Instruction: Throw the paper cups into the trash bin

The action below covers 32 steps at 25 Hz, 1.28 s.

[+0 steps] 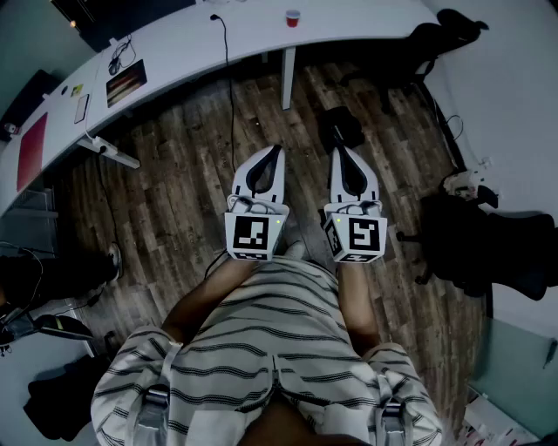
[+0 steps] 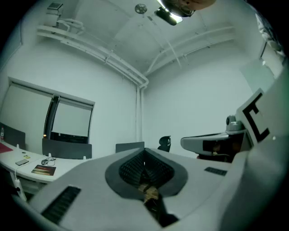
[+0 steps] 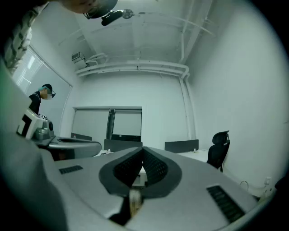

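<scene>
The left tool [image 1: 275,153] and the right tool [image 1: 338,153] sit side by side, pointing forward. Both have their jaws shut, with nothing in them. The left arm [image 1: 206,292] and right arm [image 1: 357,300] are bent.

Striped shirt [image 1: 270,348]; white left tongs [image 1: 278,150], right tongs [image 1: 336,150]

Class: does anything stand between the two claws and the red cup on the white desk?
Nothing visible blocks them: only wooden floor and a low black object lie before the small red paper cup on the curved white desk.
</scene>
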Available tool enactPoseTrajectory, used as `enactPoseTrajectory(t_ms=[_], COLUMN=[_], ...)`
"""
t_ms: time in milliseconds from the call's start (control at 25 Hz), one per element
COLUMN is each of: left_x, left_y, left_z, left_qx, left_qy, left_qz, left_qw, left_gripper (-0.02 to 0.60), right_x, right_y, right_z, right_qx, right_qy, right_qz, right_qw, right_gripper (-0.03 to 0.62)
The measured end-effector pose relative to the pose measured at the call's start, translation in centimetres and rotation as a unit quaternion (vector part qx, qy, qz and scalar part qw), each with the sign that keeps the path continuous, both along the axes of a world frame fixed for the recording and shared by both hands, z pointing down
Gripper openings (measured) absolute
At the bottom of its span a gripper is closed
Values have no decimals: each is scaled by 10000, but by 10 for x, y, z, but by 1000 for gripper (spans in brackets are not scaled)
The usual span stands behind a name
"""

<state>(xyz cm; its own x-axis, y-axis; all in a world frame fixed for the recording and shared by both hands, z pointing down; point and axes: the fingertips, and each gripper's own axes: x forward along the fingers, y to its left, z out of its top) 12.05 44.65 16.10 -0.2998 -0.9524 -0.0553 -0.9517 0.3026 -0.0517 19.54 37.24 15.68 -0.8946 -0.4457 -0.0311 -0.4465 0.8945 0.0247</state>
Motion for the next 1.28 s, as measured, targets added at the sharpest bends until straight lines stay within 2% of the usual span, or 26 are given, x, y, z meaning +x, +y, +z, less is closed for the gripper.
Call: enactPoseTrajectory(t_ms=[360, 840, 1080, 1280], left_x=[1, 26, 24, 12], left_y=[-9, -31, -39, -53], left_z=[5, 28, 33, 40], left_qx=[-48, -223, -260, -270], left_qy=[50, 71, 97, 104], left_qz=[-24, -80, -184, -218], left_qw=[10000, 9997, 9994, 9993], left_gripper=[23, 23, 23, 23], right_x=[3, 21, 20, 4], right_y=[-7, -31, -41, -52], right_z=[3, 15, 20, 26], right_qx=[-86, -63, -137, -120], right_qy=[-100, -118, -114, -41], right_qz=[-70, -206, -263, -344], right_qw=[9999, 9997, 9995, 9993], right_gripper=[10, 11, 11, 11])
